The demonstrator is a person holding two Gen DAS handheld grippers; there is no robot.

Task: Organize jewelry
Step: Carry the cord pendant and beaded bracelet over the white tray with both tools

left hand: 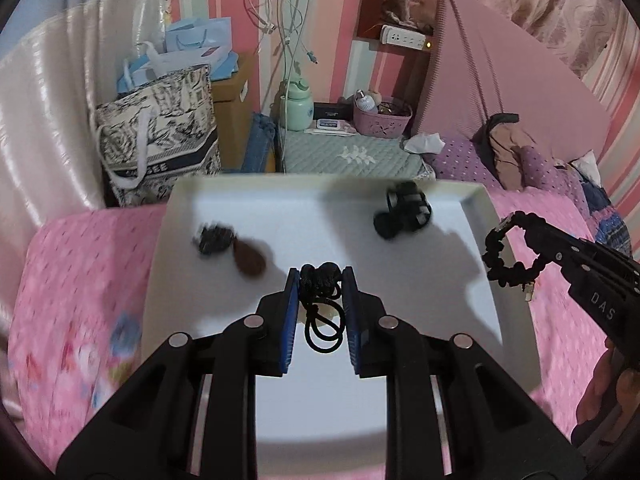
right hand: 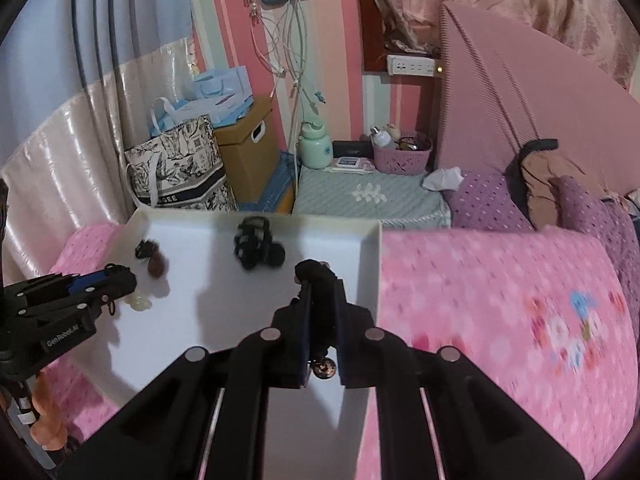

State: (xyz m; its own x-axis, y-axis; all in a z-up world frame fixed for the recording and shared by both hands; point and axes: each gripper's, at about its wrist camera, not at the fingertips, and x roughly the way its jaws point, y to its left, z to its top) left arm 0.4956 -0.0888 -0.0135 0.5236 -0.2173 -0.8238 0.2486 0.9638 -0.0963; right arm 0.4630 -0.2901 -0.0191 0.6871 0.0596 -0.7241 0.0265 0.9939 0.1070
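Blurred, hidden and cropped things around the white tray (left hand: 476, 216)

On the tray, a brown teardrop piece (left hand: 250, 257) and black bundle (left hand: 404, 210) blur past identifying; the right gripper (right hand: 322, 276) hides most of its black bracelet (right hand: 316, 270); the tray's near rim is hidden behind the gripper bodies
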